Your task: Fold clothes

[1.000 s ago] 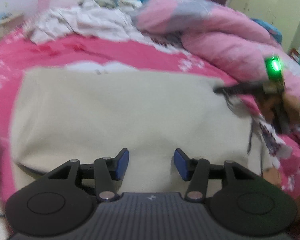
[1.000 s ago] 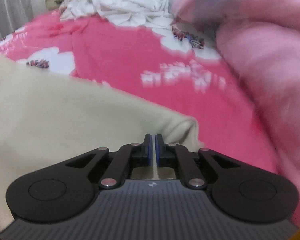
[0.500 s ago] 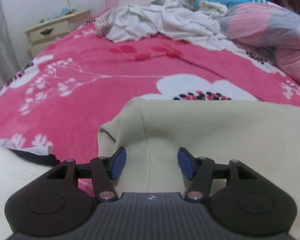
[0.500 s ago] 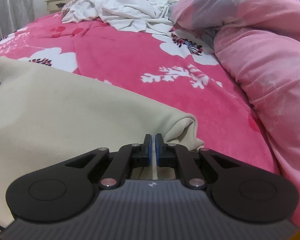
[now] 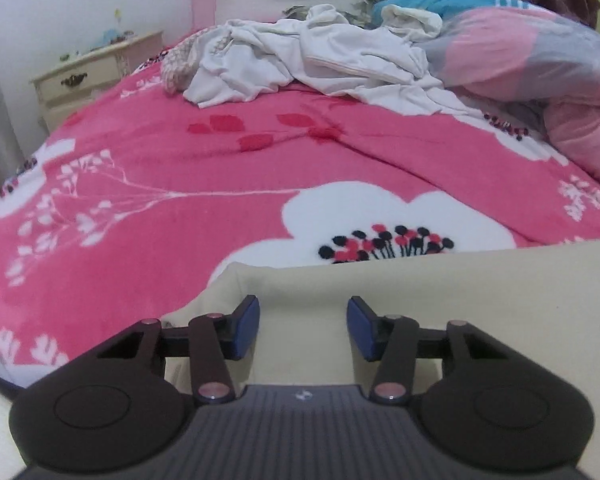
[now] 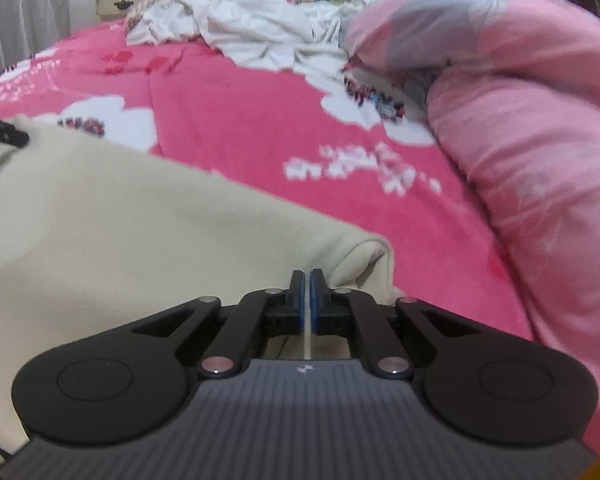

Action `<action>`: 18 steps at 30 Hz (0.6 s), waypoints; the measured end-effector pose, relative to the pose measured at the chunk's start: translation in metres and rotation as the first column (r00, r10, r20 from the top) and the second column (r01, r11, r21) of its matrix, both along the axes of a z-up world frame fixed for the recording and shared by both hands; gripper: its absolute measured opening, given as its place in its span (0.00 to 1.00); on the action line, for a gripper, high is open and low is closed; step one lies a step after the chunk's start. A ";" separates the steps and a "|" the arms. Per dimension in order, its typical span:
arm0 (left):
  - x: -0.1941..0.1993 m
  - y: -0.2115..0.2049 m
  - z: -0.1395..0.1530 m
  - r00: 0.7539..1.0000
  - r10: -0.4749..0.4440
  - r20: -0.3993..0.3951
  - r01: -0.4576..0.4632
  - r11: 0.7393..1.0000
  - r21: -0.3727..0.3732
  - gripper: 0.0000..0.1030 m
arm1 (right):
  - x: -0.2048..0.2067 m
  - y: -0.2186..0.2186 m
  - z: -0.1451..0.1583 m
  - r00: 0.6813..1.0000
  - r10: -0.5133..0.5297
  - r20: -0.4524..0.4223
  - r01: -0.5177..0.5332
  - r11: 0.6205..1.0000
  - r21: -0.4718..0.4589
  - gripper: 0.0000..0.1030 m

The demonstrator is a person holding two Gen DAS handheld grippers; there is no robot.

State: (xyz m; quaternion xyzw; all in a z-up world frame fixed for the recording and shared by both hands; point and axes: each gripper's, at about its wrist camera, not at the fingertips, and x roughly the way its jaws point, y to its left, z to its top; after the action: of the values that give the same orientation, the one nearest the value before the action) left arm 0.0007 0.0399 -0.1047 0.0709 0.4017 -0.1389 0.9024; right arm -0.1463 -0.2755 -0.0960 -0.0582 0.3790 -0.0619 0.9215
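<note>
Cloth (image 5: 440,320) in cream was spread on the pink blanket (image 5: 180,184), its right corner clamped in the right gripper (image 6: 310,300) to anchor it; the left gripper (image 5: 303,326) was closing over the left corner, pads not yet pressing

a pink bed cover (image 5: 204,184) with white flowers lies ahead of the hand-held gripper. far ahead a crumpled pile of white laundry (image 5: 316,64) lies on it. to the right is a rolled pink quilt (image 6: 540,128), and far left a cream nightstand (image 5: 88,76).
</note>
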 end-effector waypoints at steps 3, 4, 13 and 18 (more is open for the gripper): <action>-0.001 -0.001 -0.003 1.000 0.007 0.008 -0.007 1.000 0.001 0.52 | 0.007 -0.005 0.007 0.999 -0.022 0.034 0.022 1.000 -0.003 0.01; -0.001 -0.002 -0.003 1.000 0.009 0.009 -0.009 1.000 0.005 0.52 | 0.011 -0.010 0.003 0.999 -0.036 0.021 0.036 0.999 0.003 0.00; 0.005 -0.015 0.004 0.996 0.078 -0.052 -0.075 0.995 0.059 0.53 | 0.023 -0.026 0.000 0.993 -0.113 -0.027 0.115 0.990 0.084 0.00; 0.006 -0.026 0.007 0.991 0.111 -0.071 -0.102 0.988 0.117 0.53 | 0.025 -0.032 0.002 0.986 -0.149 -0.074 0.157 0.980 0.120 0.01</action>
State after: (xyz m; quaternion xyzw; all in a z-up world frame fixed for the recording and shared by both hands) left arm 0.0063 0.0142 -0.0981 0.0948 0.4467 -0.0703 0.8869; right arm -0.1216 -0.3072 -0.0940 0.0273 0.4149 -0.1068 0.9032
